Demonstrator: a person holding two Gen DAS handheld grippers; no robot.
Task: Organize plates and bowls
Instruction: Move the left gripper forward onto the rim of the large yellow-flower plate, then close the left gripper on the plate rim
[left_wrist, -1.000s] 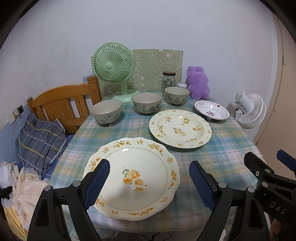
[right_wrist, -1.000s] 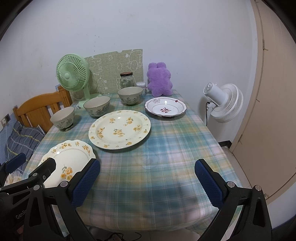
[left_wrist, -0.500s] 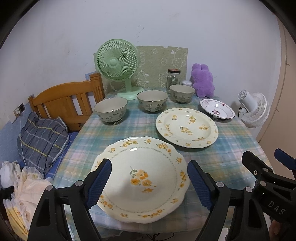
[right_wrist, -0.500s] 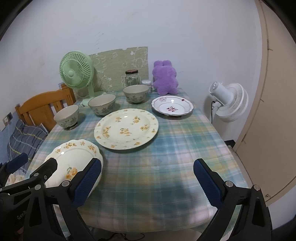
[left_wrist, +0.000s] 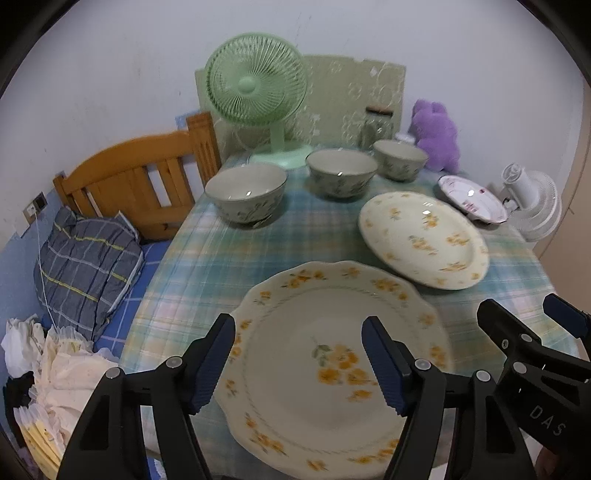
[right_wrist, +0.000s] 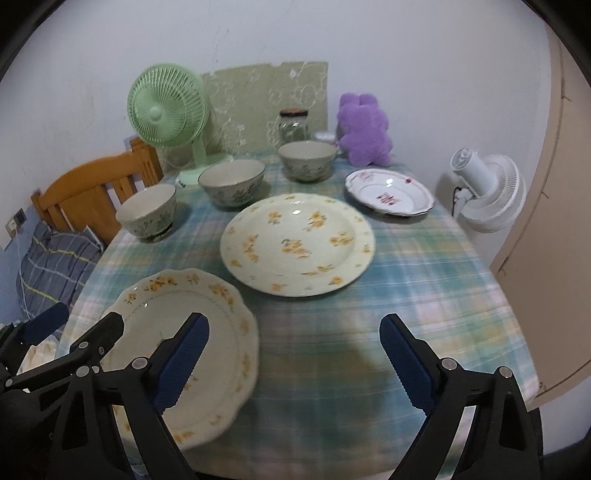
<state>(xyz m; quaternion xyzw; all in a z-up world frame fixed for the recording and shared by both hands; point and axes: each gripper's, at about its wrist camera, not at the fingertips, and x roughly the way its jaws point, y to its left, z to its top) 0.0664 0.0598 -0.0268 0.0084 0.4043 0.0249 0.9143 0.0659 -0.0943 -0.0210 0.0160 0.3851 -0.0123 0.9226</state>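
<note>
The scalloped plate (left_wrist: 325, 365) lies flat on the bench beneath the left gripper (left_wrist: 299, 363), whose empty jaws are closing. Glazed, stiff and breakable, it probably wants a rim grip. The right gripper's (right_wrist: 295, 363) jaws, also narrowing, hold nothing.

We read only one text: the white letters "DAS" on the black body of the right gripper (left_wrist: 532, 343), seen at the lower right edge of the left wrist view. We find no other legible lettering; the plates, bowls, jar and fans on and around the bench (right_wrist: 424, 258) carry flower patterns or plain surfaces, no words or numbers we can make out.
</note>
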